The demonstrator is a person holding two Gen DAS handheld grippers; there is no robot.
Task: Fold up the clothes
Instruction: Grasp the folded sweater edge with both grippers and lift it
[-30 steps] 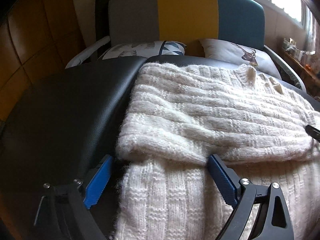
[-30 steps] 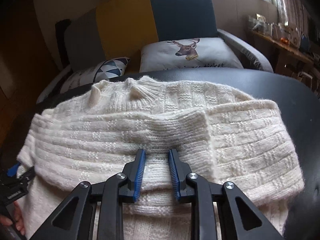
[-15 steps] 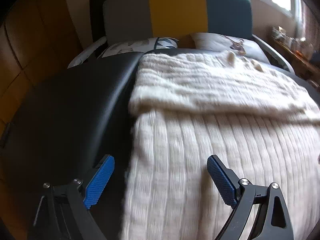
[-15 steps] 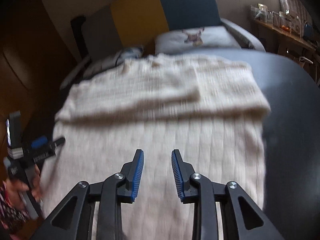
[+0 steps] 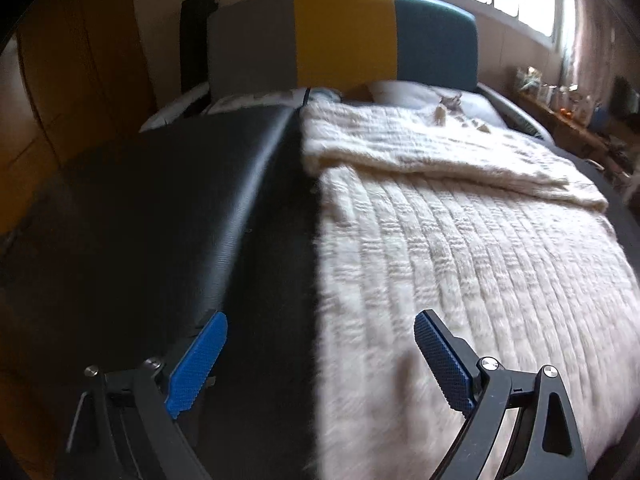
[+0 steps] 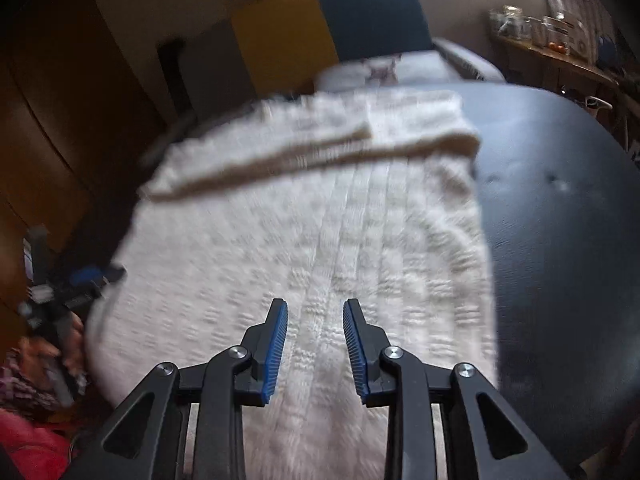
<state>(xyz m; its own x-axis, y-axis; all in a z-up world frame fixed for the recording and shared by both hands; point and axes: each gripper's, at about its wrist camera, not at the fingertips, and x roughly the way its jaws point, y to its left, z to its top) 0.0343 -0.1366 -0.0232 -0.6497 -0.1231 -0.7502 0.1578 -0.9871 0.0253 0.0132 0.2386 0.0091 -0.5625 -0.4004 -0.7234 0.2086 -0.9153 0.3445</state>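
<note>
A cream knitted sweater lies flat on a black padded table, its sleeves folded across the far part near the collar. My left gripper hangs open above the sweater's near left edge, one blue pad over the black surface, the other over the knit. My right gripper hovers over the near middle of the sweater, open by a narrow gap, nothing between its blue pads. The left gripper also appears in the right wrist view at the sweater's left edge, held by a hand.
Beyond the table stands a sofa with a grey, yellow and teal back and printed cushions. A wooden shelf with jars runs along the right under a window. Brown wooden panels are at the left.
Both grippers have drawn back from the folded sleeves toward the sweater's near end and risen. The right gripper's gap has widened slightly. The sweater itself lies as before.
</note>
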